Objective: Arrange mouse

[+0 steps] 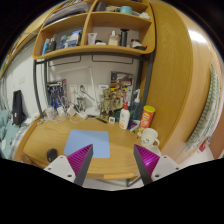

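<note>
A small dark mouse lies on the wooden desk, left of and a little beyond my left finger. A light blue mat lies on the desk just ahead of the fingers. My gripper is open, held above the desk's near edge, with nothing between its magenta pads. The mouse is apart from the gripper.
Bottles, an orange canister and a white cup stand at the desk's back and right. A wooden shelf with bottles and boxes hangs above. A tall wooden panel stands at the right.
</note>
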The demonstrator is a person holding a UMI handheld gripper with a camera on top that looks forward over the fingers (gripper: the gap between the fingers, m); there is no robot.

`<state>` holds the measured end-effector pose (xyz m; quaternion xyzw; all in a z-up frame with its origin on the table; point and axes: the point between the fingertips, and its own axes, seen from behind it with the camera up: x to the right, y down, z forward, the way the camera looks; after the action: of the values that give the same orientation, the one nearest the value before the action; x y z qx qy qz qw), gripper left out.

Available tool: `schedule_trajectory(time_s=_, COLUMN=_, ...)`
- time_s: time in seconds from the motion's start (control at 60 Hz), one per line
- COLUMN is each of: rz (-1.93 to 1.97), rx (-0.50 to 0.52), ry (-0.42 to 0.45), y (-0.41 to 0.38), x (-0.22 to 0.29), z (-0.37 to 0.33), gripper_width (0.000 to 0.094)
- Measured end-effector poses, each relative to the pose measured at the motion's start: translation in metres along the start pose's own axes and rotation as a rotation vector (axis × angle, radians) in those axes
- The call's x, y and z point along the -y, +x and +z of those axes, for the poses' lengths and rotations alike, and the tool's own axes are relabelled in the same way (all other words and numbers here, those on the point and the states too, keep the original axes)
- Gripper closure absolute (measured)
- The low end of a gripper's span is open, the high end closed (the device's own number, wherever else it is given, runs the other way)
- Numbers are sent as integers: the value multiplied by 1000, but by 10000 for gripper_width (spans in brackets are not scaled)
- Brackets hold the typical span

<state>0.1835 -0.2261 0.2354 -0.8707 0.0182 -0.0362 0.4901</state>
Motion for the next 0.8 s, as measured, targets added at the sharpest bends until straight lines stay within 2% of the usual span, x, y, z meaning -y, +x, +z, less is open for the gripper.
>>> schedule_trajectory(time_s=0.15, rz=-52, rx=30, ry=-9, y=-40, x=-24, z=7, gripper_width=108)
schedule_trajectory(time_s=0.2, rz=-59, rx=54, ry=-9, y=-82, x=-50, z=26, gripper_width=110)
schedule_trajectory(time_s=0.383, rz=-101, rx=194, ry=-63, y=-201, x=-112, z=52, gripper_width=98)
schedule_trajectory(time_s=0.567, rz=-84, rx=300, ry=-80, y=-299, x=-141, z=85, gripper_width=99)
schedule_trajectory(time_s=0.8, rz=-102, rx=293, ry=-132, y=-352, x=-160, z=140, gripper_width=102)
